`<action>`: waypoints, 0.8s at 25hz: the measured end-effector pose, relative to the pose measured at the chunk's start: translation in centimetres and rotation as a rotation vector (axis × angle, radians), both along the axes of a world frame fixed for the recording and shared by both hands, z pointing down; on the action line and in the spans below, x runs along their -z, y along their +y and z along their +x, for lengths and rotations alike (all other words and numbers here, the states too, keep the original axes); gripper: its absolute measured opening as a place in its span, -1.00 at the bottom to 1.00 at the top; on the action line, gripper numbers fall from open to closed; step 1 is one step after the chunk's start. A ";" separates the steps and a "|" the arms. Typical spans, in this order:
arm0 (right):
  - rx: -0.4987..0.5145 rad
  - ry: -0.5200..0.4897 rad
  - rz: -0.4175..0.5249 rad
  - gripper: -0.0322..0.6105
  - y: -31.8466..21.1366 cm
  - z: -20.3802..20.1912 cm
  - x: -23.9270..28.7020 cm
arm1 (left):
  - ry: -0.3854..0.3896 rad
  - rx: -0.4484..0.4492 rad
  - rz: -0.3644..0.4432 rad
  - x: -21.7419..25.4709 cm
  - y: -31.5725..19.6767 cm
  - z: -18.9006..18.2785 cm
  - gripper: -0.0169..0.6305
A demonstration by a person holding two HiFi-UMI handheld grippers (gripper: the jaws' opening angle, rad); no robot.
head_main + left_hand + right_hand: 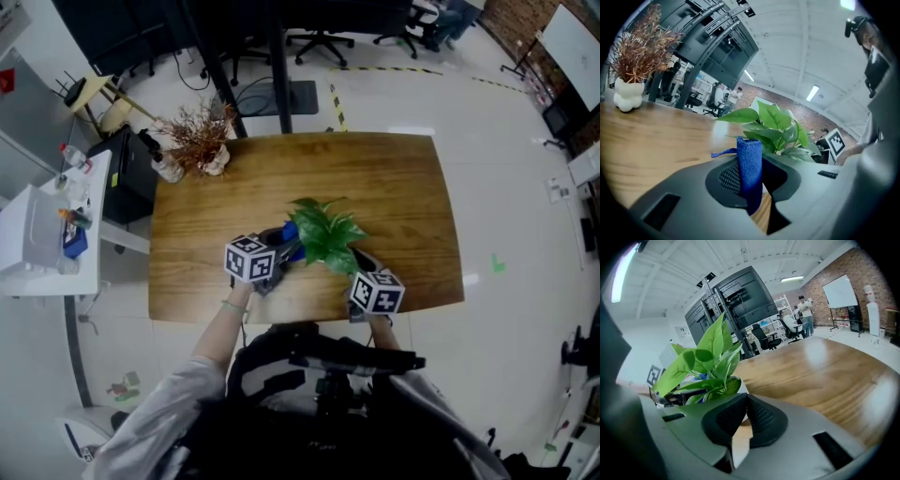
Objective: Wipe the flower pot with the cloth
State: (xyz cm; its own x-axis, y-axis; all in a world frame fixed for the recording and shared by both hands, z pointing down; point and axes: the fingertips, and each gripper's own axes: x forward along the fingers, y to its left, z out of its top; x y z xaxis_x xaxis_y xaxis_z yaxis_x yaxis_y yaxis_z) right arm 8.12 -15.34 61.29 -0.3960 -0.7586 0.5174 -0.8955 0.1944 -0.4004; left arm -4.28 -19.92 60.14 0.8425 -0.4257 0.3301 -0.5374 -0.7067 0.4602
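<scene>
A leafy green plant [326, 234] stands near the front edge of the wooden table [403, 187], and its leaves hide the pot in the head view. In the right gripper view a bit of the white flower pot [742, 386] shows under the leaves, just beyond the jaws. My left gripper [753, 174] is shut on a blue cloth [749, 152], which stands up between the pads just left of the plant [776, 127]. From above, the blue cloth [291, 231] lies against the plant's left side. My right gripper [745, 397] is shut with its tips touching, close to the pot's right side.
A dried brown plant in a white vase [199, 141] stands at the table's back left corner; the same vase [627, 94] shows far left in the left gripper view. A white side table [47, 234] with small items is left of the table. Office chairs [323, 42] stand beyond.
</scene>
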 end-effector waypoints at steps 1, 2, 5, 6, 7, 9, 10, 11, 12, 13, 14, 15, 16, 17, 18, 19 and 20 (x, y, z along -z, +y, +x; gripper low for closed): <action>0.006 0.002 -0.001 -0.87 0.0 -0.2 0.0 | 0.001 -0.008 -0.007 -0.1 0.2 0.2 -0.73; 0.009 0.005 -0.002 -0.87 0.0 -0.3 0.0 | 0.003 -0.012 -0.013 -0.3 0.4 0.4 -0.73; 0.004 0.005 -0.008 -0.87 0.1 -0.2 -0.4 | 0.003 -0.004 -0.026 -0.5 1.3 0.8 -0.73; -0.002 0.005 -0.011 -0.87 0.2 0.0 -0.4 | 0.004 -0.001 -0.029 -0.6 1.6 0.9 -0.73; -0.010 0.004 -0.014 -0.87 0.2 0.2 -0.4 | 0.004 -0.001 -0.032 -0.6 2.1 1.0 -0.73; -0.030 -0.002 -0.025 -0.87 0.3 0.6 -0.7 | -0.009 -0.015 -0.037 -0.8 3.1 1.4 -0.73; -0.037 -0.007 -0.033 -0.87 0.3 0.7 -1.0 | -0.027 -0.028 -0.037 -1.0 3.8 1.5 -0.73; -0.041 -0.014 -0.040 -0.87 0.4 0.7 -1.3 | -0.053 -0.044 -0.034 -1.3 4.6 1.6 -0.73; -0.042 -0.021 -0.047 -0.87 0.4 0.7 -1.6 | -0.081 -0.064 -0.029 -1.6 5.3 1.8 -0.73; -0.042 -0.025 -0.050 -0.87 0.4 0.6 -1.9 | -0.107 -0.084 -0.022 -1.9 6.1 2.0 -0.73; -0.043 -0.027 -0.052 -0.87 0.3 0.7 -2.0 | -0.124 -0.102 -0.016 -2.1 6.8 2.2 -0.73; -0.045 -0.024 -0.054 -0.87 0.3 0.7 -2.1 | -0.131 -0.117 -0.014 -2.2 7.4 2.4 -0.73; -0.048 -0.019 -0.057 -0.87 0.3 0.8 -2.1 | -0.131 -0.130 -0.016 -2.2 8.1 2.7 -0.73; -0.051 -0.010 -0.059 -0.87 0.3 0.8 -2.0 | -0.127 -0.143 -0.022 -2.4 8.7 3.1 -0.73; -0.052 -0.002 -0.060 -0.87 0.3 0.9 -1.9 | -0.125 -0.155 -0.028 -2.5 9.3 3.4 -0.73; -0.051 0.004 -0.062 -0.87 0.3 1.0 -1.9 | -0.125 -0.160 -0.033 -2.8 9.7 3.7 -0.73; -0.051 0.007 -0.064 -0.87 0.4 1.0 -2.0 | -0.123 -0.154 -0.039 -3.0 9.9 3.8 -0.73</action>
